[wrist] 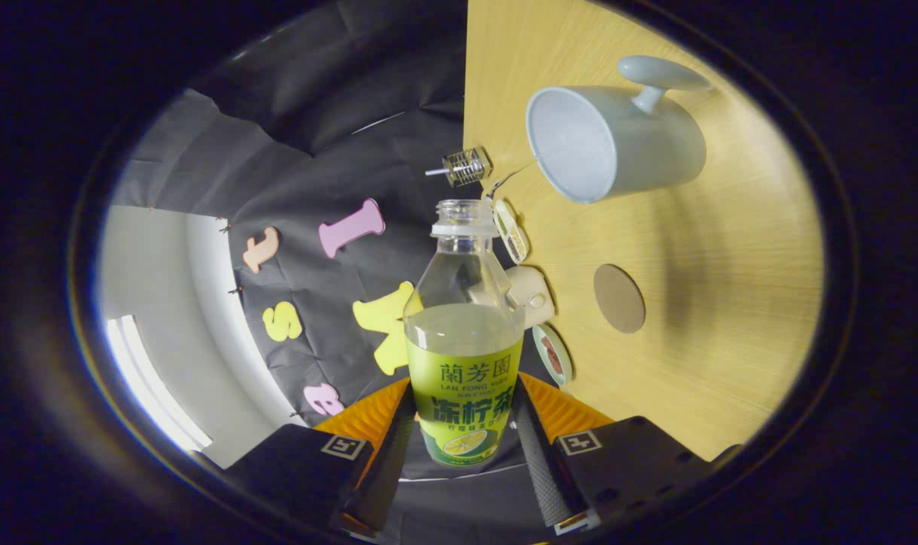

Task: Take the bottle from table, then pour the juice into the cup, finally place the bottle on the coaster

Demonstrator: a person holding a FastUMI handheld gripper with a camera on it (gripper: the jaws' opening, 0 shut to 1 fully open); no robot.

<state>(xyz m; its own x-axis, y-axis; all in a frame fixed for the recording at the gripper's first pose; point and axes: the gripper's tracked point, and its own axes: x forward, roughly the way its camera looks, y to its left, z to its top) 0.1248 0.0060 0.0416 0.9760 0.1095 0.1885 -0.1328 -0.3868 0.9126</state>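
Observation:
My gripper (465,431) is shut on the bottle (465,333), both fingers pressing on its green label. The bottle is clear plastic, uncapped, partly full of pale juice, and lifted off the table. The whole view is rolled sideways, so the wooden table (701,250) stands like a wall beside the bottle. The grey cup (617,140) with its handle sits on the table beyond and to the side of the bottle's mouth, its open rim facing the bottle. The round brown coaster (619,297) lies flat on the table nearer the fingers than the cup.
Small items line the table's edge by the bottle: a metal coil piece (466,166), a small oval dish (511,231), a cream-coloured object (530,295) and a green-rimmed dish (553,354). The booth's black cloth wall hangs behind.

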